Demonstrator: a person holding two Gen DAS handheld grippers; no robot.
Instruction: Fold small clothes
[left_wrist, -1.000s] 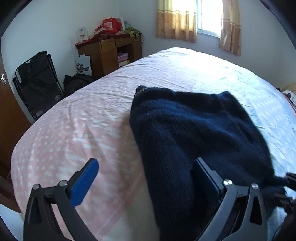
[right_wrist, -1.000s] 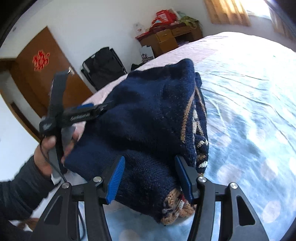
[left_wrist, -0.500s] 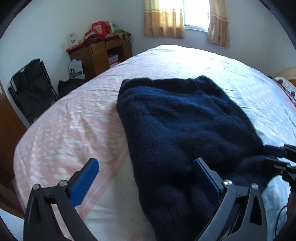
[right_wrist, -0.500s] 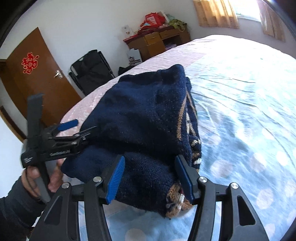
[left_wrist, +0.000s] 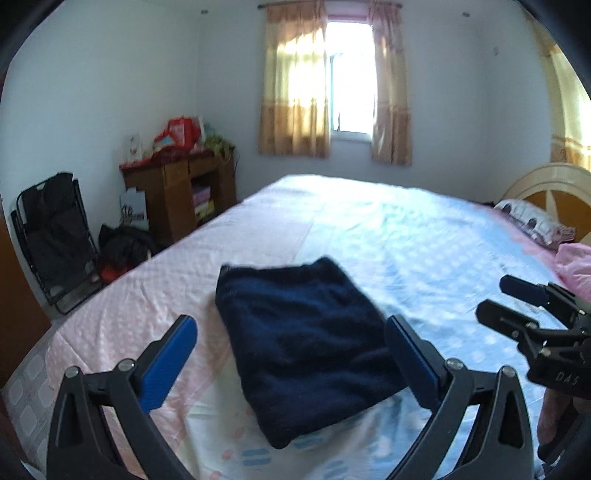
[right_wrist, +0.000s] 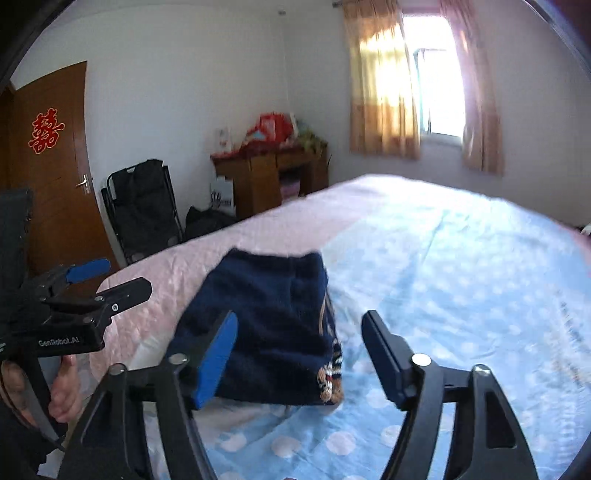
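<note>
On the bed (left_wrist: 369, 229), one folded sweater (left_wrist: 303, 347)

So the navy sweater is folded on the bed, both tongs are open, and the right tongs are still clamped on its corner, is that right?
Not quite. The right tongs grip nothing: the right wrist view shows their jaws spread, having just been opening, clear of the navy sweater. The rest holds: the sweater lies folded on the bed, and the left tongs are open too.

Both grippers have let go and lifted off the folded sweater (left_wrist: 306, 343).
</note>
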